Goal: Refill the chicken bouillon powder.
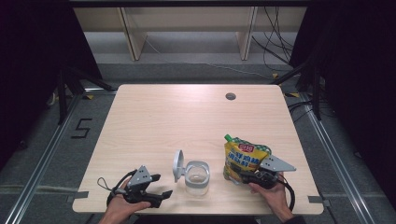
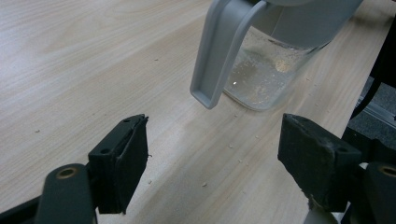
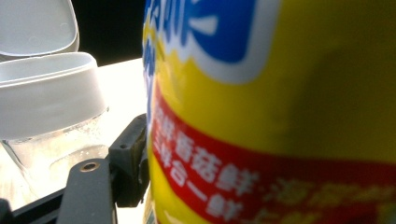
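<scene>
A yellow sauce pouch (image 1: 245,156) with a green cap stands at the table's front right. My right gripper (image 1: 238,176) is shut on its lower part. In the right gripper view the pouch (image 3: 280,116) is very close, one black finger (image 3: 130,158) presses its side, and the other is hidden behind it. A clear container (image 1: 197,177) with a grey rim stands left of the pouch, its hinged lid (image 1: 178,164) flipped up. My left gripper (image 1: 161,185) rests open at the front left, apart from the container (image 2: 271,70), which holds some residue. The jaws of the left gripper (image 2: 212,140) stand wide with nothing between them.
The light wooden table (image 1: 177,116) has a round cable hole (image 1: 230,96) at the back right. Small crumbs lie on the wood near the container. The table's front edge is close under both hands. Cables lie on the floor behind.
</scene>
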Motion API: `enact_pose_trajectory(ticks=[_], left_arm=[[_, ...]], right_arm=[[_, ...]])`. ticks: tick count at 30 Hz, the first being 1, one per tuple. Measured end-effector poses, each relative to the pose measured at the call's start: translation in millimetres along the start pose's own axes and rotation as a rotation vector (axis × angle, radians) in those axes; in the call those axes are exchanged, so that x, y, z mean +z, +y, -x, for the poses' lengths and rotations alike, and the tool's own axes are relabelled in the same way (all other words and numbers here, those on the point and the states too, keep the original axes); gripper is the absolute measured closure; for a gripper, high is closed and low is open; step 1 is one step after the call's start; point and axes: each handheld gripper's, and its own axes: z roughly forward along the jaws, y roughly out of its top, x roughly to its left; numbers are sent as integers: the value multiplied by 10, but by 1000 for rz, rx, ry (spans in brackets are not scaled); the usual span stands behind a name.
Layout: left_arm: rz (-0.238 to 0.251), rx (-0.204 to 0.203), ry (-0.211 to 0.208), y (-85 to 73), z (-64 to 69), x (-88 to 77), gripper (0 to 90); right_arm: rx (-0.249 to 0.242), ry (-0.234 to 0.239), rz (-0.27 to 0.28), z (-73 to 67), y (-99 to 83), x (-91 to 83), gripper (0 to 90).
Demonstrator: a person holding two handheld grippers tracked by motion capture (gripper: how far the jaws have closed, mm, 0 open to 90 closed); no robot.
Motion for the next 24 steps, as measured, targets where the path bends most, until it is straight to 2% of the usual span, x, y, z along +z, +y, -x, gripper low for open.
enact_pose_trajectory(ticks=[1, 3, 5, 6, 7, 8, 9, 10, 11, 13, 14, 16, 17, 18, 19, 20, 22, 24], left_arm=[[5, 6, -2, 2, 1, 2, 237], [5, 19, -2, 4, -6, 3, 237], [5, 18, -3, 4, -7, 4, 237], [5, 17, -2, 4, -7, 3, 237], [6, 17, -3, 4, -6, 3, 237], [2, 22, -2, 4, -11, 0, 237], [0, 22, -2, 4, -12, -1, 237], [-1, 23, -1, 5, -13, -1, 237], [0, -1, 0, 1, 0, 0, 237], [-7, 6, 4, 2, -6, -5, 237], [-7, 5, 3, 3, -7, -5, 238], [-2, 5, 5, 1, -6, -4, 238], [-2, 4, 5, 1, -5, -4, 238], [-2, 3, 6, 0, -4, -5, 238], [4, -3, 1, 0, 2, -5, 238], [4, -3, 1, 0, 2, -5, 238], [-1, 19, 6, 3, -13, -9, 238], [1, 0, 3, 0, 0, -5, 238]], right_arm=[[-4, -3, -10, 2, 3, -5, 330], [27, 7, 2, -15, 1, 5, 331], [20, -7, -8, -21, -12, 16, 330], [42, 17, -21, -29, -10, 20, 332], [16, 1, -15, -10, -11, 34, 334], [21, 13, 8, -15, -14, 58, 336], [9, -3, -12, -12, -18, 55, 339], [10, 2, -3, -12, -20, 63, 347], [19, -7, -40, -25, -6, 38, 358], [34, 5, -33, -37, -1, 39, 417], [17, 14, -27, -26, -1, 43, 436], [-4, -3, -42, -21, 9, 43, 442], [17, 4, -39, -33, 11, 43, 445], [13, -3, -33, -25, 8, 50, 446], [29, -9, -45, -37, 12, 44, 447], [11, 3, -45, -21, 16, 49, 448], [23, 3, -50, -35, 20, 47, 449], [24, -3, -51, -38, 22, 47, 451]])
